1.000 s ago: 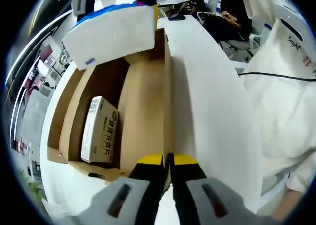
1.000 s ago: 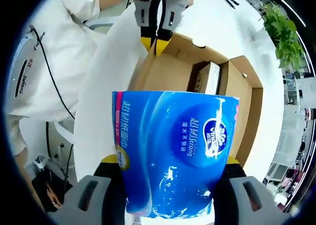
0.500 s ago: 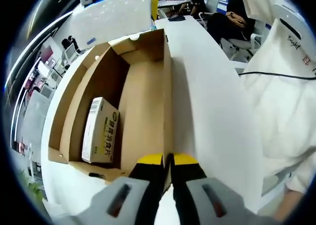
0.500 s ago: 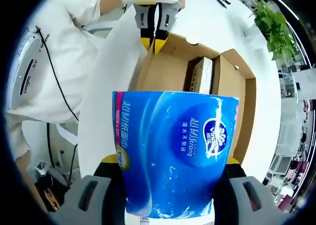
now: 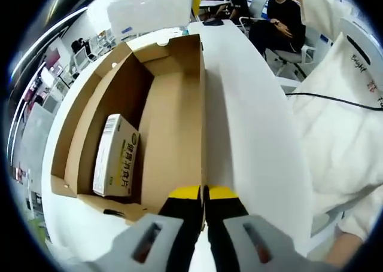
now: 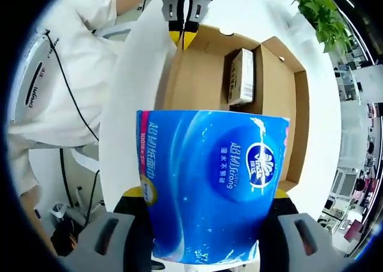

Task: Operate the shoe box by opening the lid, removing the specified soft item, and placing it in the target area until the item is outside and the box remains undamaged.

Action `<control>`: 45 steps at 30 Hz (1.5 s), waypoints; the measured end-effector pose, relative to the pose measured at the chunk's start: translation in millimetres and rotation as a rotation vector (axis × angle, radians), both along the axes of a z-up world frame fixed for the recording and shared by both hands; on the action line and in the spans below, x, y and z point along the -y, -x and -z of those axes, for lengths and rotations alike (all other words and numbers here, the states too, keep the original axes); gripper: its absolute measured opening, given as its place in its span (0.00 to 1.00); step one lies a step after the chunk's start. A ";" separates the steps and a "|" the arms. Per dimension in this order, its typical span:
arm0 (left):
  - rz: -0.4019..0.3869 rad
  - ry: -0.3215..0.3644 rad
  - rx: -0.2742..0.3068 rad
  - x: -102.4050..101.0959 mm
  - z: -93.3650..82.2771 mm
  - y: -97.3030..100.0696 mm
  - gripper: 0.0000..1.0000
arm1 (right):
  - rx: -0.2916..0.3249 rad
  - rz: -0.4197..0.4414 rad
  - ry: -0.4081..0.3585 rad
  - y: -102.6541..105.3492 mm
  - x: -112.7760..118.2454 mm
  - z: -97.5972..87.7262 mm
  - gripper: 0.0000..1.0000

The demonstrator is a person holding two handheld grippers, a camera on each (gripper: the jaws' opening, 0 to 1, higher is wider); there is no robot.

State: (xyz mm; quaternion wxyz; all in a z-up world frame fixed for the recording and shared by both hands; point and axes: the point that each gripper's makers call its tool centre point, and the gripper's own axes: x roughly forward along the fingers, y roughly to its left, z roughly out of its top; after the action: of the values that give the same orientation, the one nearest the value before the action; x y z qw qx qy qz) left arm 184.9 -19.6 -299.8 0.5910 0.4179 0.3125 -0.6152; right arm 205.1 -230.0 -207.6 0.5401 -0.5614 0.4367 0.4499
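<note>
Seen from the left gripper view: left gripper (image 5: 203, 194) low at the near end of the open shoe box (image 5: 173, 122), its yellow-tipped black jaws pressed together on the thin edge of the upright lid (image 5: 202, 104), nothing but that cardboard wall between them. Plain brown corrugated cardboard, matte, straight-sided and rectangular, flaps folded at the corners. Inside the box, against its far-left wall, a small carton (image 5: 114, 155) lying flat, pale printed card with dark lettering and a barcode label. Under the box, a smooth white table (image 5: 257, 134), glossy and curved by the lens. Beyond the far end of the box, held up in the air, a pale soft pack with blue trim. Seen from the right gripper view: right gripper (image 6: 206, 209) raised above the box and looking down on it, jaws spread wide and clamped on both sides of the tissue pack (image 6: 209, 182), a soft, plump block in shiny blue plastic film with white script and a round logo. Pack clear of the box, well above its open top. At the far end of the box, the left gripper (image 6: 182, 18) pinching the lid edge, a white sleeve (image 6: 66, 57) beside it.
</note>
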 end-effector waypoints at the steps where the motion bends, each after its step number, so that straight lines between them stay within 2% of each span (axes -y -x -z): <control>1: 0.006 0.001 0.003 -0.1 0.1 0.3 0.01 | 0.004 0.007 -0.001 -0.6 0.5 -0.9 0.69; 4: 0.008 0.008 0.000 -0.3 0.0 0.3 0.01 | -0.001 0.012 -0.024 1.5 1.6 -1.2 0.69; 8: 0.007 0.012 -0.009 0.0 0.1 0.1 0.01 | -0.001 0.016 -0.014 4.6 12.2 0.1 0.69; 13: 0.006 0.011 -0.009 0.1 0.7 0.2 0.01 | 0.006 0.029 -0.034 6.0 18.9 -6.1 0.69; 22: 0.004 0.010 -0.010 0.7 1.2 0.9 0.01 | 0.010 0.050 -0.038 0.9 33.4 -4.9 0.69; 27: 0.004 0.011 -0.009 0.8 1.1 1.0 0.01 | 0.018 0.042 -0.009 2.1 44.5 -7.4 0.69; 34: 0.005 0.008 -0.019 1.0 1.0 0.7 0.01 | 0.041 0.033 0.009 3.7 60.7 -25.2 0.69; 45: 0.004 0.015 -0.010 1.2 0.9 1.0 0.01 | 0.037 0.049 0.029 -2.3 77.6 -23.1 0.69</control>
State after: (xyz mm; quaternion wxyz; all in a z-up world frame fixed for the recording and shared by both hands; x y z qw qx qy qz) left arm 183.9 -20.9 -300.7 0.5912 0.4109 0.3101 -0.6209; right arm 207.4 -307.6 -184.5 0.5508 -0.5662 0.4469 0.4199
